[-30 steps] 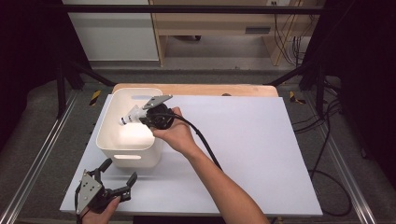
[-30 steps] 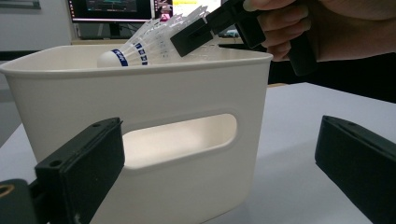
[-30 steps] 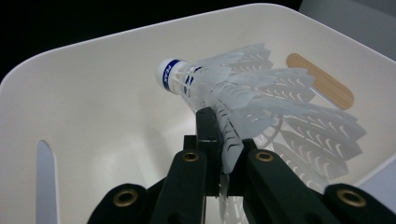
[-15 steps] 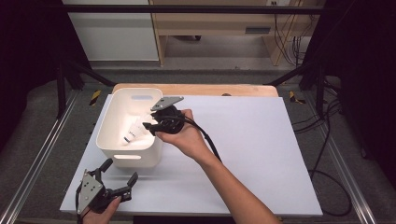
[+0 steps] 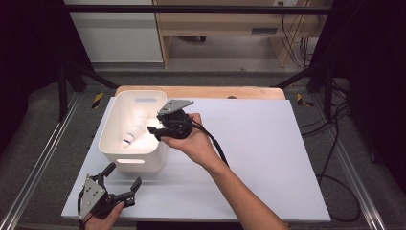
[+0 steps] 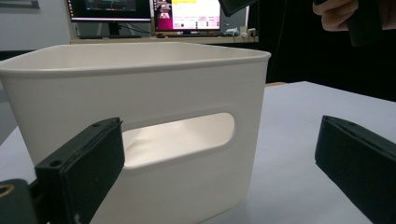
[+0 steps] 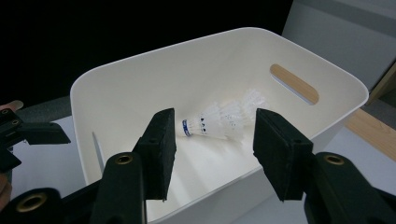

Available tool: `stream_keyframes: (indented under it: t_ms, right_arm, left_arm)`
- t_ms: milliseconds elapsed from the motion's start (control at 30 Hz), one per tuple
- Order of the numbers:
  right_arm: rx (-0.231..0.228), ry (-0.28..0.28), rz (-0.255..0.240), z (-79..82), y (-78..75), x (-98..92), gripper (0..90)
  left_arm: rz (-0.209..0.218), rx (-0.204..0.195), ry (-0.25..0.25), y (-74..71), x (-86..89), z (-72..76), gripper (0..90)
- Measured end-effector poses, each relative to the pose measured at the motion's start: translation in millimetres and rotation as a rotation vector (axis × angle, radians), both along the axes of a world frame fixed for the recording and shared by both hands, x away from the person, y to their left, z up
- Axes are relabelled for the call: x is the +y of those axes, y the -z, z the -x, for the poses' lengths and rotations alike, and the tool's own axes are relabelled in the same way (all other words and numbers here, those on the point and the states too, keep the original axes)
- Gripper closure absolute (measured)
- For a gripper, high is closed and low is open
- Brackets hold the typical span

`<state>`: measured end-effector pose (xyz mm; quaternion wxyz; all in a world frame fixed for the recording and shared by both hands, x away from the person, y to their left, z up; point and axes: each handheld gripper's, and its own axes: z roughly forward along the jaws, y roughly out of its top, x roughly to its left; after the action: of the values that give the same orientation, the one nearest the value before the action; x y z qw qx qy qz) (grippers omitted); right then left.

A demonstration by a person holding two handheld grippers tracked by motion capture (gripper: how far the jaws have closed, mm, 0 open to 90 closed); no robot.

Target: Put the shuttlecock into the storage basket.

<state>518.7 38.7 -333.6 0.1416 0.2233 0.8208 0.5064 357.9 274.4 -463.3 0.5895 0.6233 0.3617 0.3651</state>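
Released a second ago, the white feathered shuttlecock (image 7: 219,120) now lies in the white plastic bin (image 5: 113,149); right gripper (image 7: 212,149), jaws just opened and empty, hovers above. Featherlight, crushable — grasp the cork. Left gripper (image 5: 122,183) open, idle.

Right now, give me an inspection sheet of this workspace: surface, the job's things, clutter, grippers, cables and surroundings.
Surface: white table top, with a wooden board at its far edge.
Job's things: shuttlecock lies on its side inside the white bin, blue band at the cork end.
Clutter: nothing seen.
Grippers: right gripper open at the bin's rim, jaws just opened, nothing between them; left gripper open near the bin's front wall, empty.
Cables: black cable trails from the right gripper along the forearm.
Surroundings: metal frame rails, dark floor, wooden furniture behind.
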Motion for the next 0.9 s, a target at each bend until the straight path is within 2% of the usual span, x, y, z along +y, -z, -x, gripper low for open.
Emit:
stream_keyframes:
  t_ms: [733, 900]
  right_arm:
    - [-0.002, 0.015, 0.019, 0.8, 0.1, -8.1, 40.8]
    - [-0.005, 0.032, 0.033, 1.9, -0.2, -10.5, 33.3]
  left_arm:
    - [-0.002, 0.001, 0.001, 0.1, -0.2, -0.3, 1.5]
    - [-0.002, 0.000, 0.001, 0.1, -0.2, -0.5, 1.5]
